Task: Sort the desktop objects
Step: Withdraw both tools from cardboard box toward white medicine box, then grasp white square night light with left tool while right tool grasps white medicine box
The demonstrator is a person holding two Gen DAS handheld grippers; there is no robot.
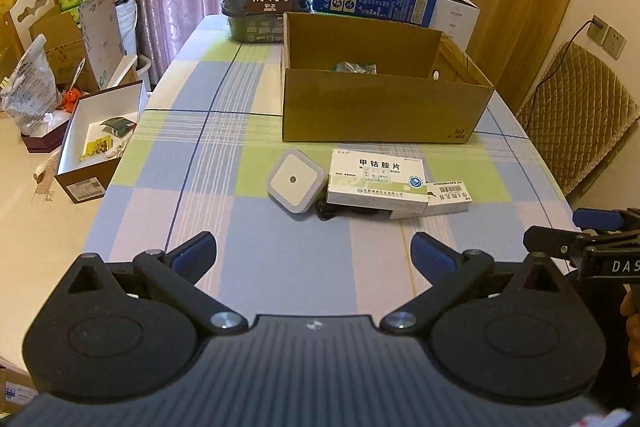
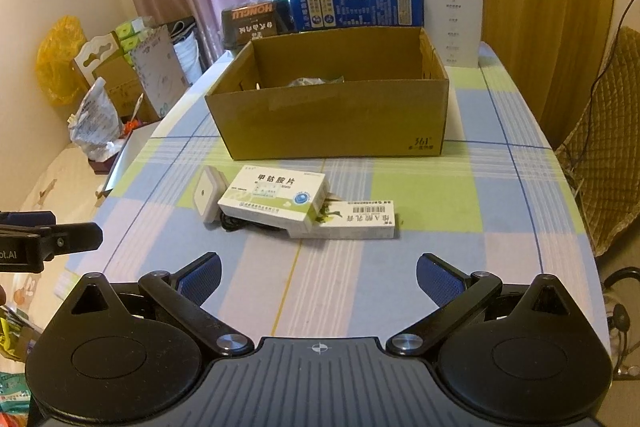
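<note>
pill box (image 2: 276, 195): straight ahead of right gripper (image 2: 319, 279), long axis crosswise
nearer: right; left gripper (image 1: 314, 255) sits off to its left
jaws: both apart, empty
goal: carton (image 2: 332, 119) beyond

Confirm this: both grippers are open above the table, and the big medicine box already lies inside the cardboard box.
Not inside. Both wrist views show the medicine box on the tablecloth in front of the cardboard box. The left gripper and right gripper are indeed open.
</note>
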